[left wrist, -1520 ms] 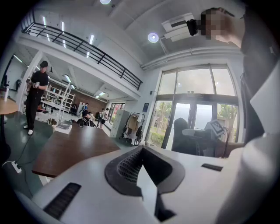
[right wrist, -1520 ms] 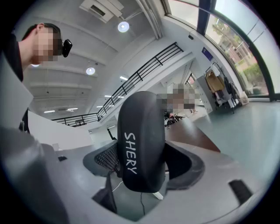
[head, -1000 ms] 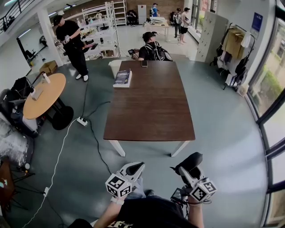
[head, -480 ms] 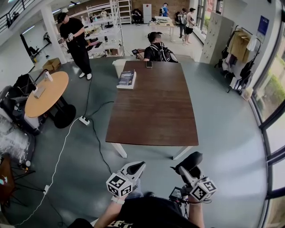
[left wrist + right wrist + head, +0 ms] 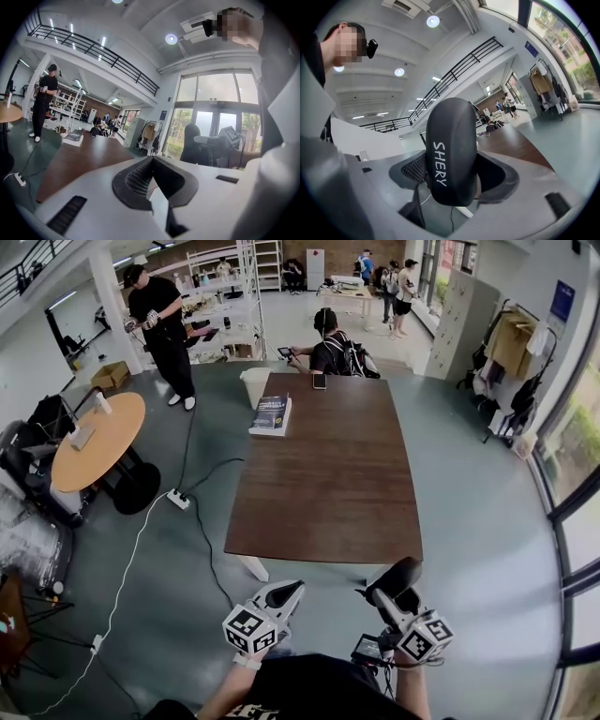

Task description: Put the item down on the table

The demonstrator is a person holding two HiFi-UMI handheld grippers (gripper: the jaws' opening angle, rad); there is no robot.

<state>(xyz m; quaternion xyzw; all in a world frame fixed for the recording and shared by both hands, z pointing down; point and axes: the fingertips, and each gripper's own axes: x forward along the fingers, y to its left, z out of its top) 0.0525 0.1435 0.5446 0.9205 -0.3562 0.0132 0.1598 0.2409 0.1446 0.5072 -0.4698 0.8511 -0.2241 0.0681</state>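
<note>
The main danger, in our judgement, is an early release. In the head view the case (image 5: 396, 577) sits at the lower middle of the frame, below the near edge of the table (image 5: 323, 474), with grey floor under it. If the jaws open here, the case falls on the floor and not on the wood. A second danger is a slip. The case looks smooth and rounded, and the right claw (image 5: 454, 180) has it by the lower end only, so most of its length stands free above the jaws. A quick swing or a knock on the table edge could turn it in the grip. We also think a landing too near the edge could let it slide off. The far part of the table, upper middle of the frame, carries a book (image 5: 271, 413) and a phone (image 5: 320, 381), but they are well apart from the near end.

The right claw is closed on the case. In the right gripper view the case fills the centre of the frame, upright between the two jaws, with white letters on its side.

The left claw (image 5: 157, 187) has its jaws together and nothing between them. It hangs at the lower left of centre in the head view, beside the right claw.
</note>
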